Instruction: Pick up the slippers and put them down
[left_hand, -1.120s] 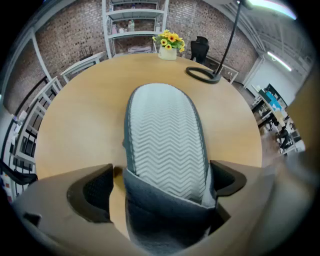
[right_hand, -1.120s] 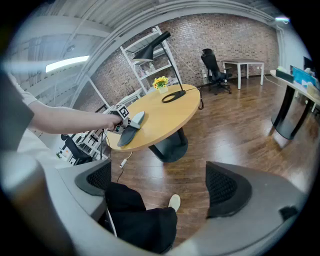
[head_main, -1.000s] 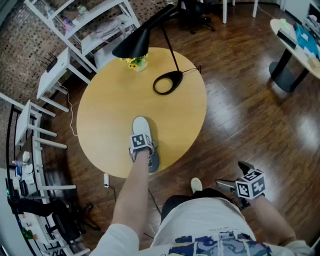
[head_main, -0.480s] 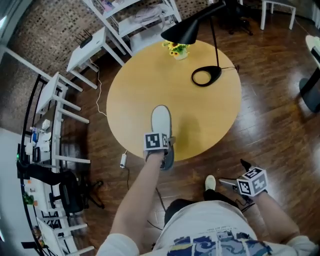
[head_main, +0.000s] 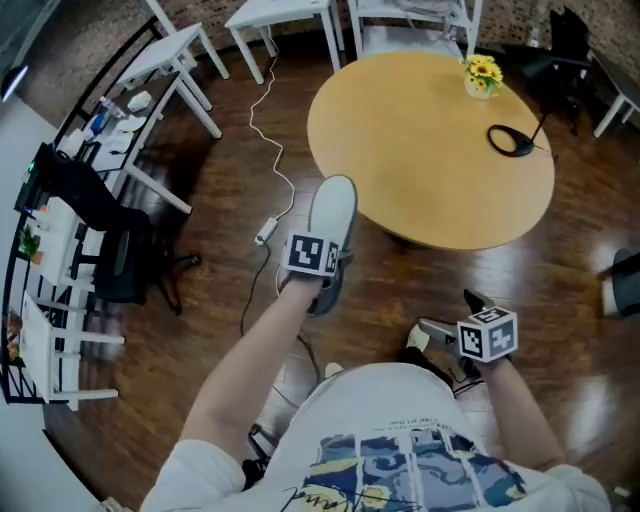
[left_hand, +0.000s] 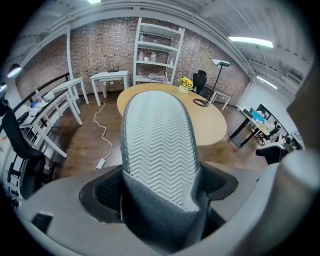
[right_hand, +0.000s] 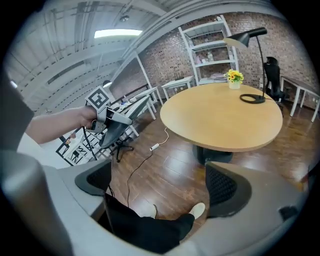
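Observation:
A grey slipper (head_main: 333, 212) with a pale zigzag sole (left_hand: 157, 142) hangs in the air over the wood floor, left of the round table (head_main: 430, 160). My left gripper (head_main: 322, 272) is shut on its heel end, and the toe points away from me. The left gripper view shows the heel wedged between the two jaws of the left gripper (left_hand: 160, 202). My right gripper (head_main: 450, 315) is low on the right near my legs, open, with only floor and my leg between its jaws (right_hand: 160, 185). From there the slipper (right_hand: 111, 131) shows at the left.
On the table stand a black lamp base (head_main: 513, 140) and yellow flowers (head_main: 482, 75). A white cable with a power strip (head_main: 266, 232) runs across the floor. White desks (head_main: 150, 70) and a black office chair (head_main: 120, 265) line the left side.
The slipper has been lifted off the table and carried left, out over the floor, in my left gripper. The right gripper has swung along with the turn, and the table now lies to the right.

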